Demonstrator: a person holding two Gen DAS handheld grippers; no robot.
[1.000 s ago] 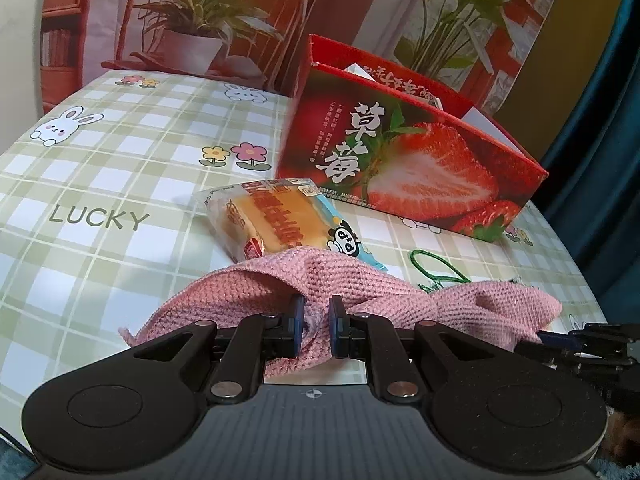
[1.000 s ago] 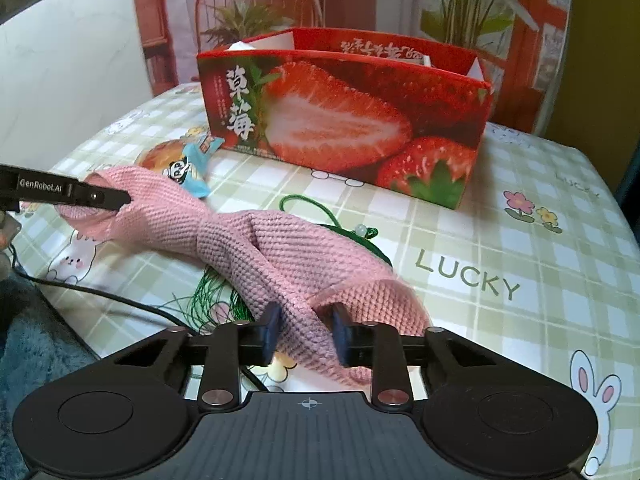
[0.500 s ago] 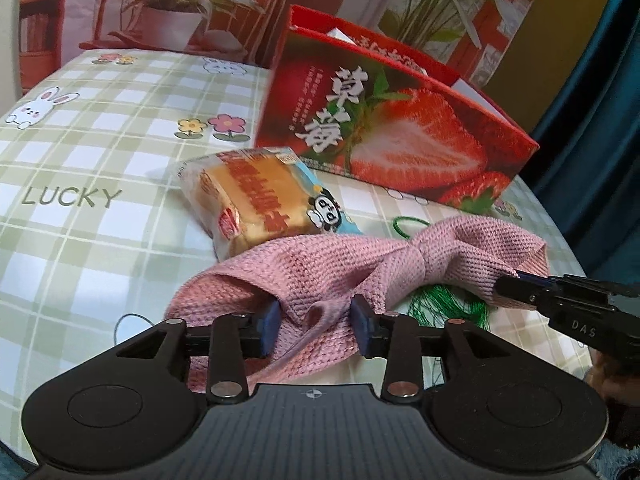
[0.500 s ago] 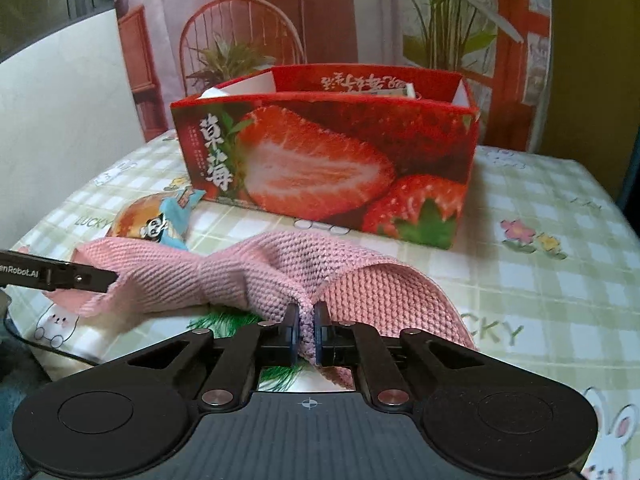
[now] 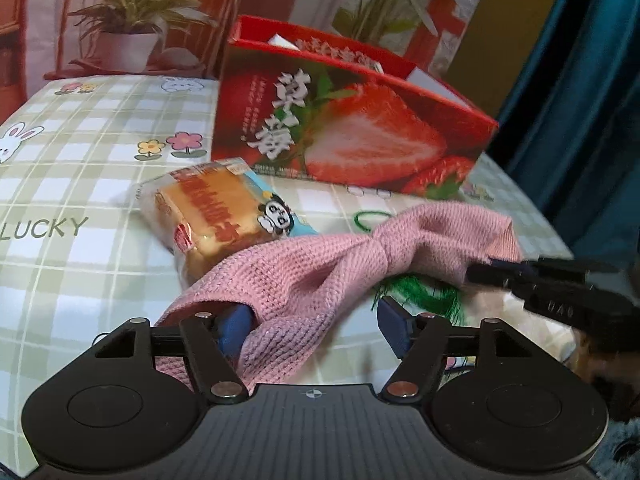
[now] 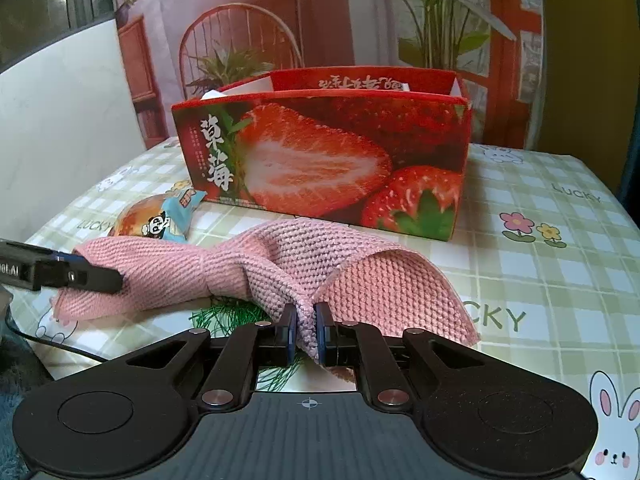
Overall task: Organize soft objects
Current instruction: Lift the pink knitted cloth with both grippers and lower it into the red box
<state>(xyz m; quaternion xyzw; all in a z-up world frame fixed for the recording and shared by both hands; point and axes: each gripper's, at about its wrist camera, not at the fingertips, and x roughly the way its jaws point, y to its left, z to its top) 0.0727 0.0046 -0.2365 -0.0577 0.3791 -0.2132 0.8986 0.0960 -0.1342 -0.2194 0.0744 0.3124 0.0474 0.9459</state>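
Note:
A pink knitted cloth (image 5: pixel 320 264) lies twisted across the near part of the table. My left gripper (image 5: pixel 316 326) is at its left end with its jaws opening. The cloth drapes over the left finger (image 5: pixel 236 328), and the right finger (image 5: pixel 394 322) stands clear of it. My right gripper (image 6: pixel 306 326) is shut on a bunched fold of the pink cloth (image 6: pixel 280 256) at its right end. The right gripper's tip (image 5: pixel 492 272) shows in the left wrist view, and the left gripper's tip (image 6: pixel 100 276) in the right wrist view.
A wrapped bread snack (image 5: pixel 224 208) lies just behind the cloth, also visible as the snack (image 6: pixel 156 220). Behind it stands an open red strawberry box (image 5: pixel 352 136) (image 6: pixel 320 160). A green tasselled cord (image 5: pixel 424 296) lies under the cloth. The table (image 6: pixel 560 240) has a checked cover.
The left jaws went from pinching the cloth to standing wide apart. The right jaws closed on a fold of the cloth and stay closed. The cloth is now bunched and twisted in its middle.

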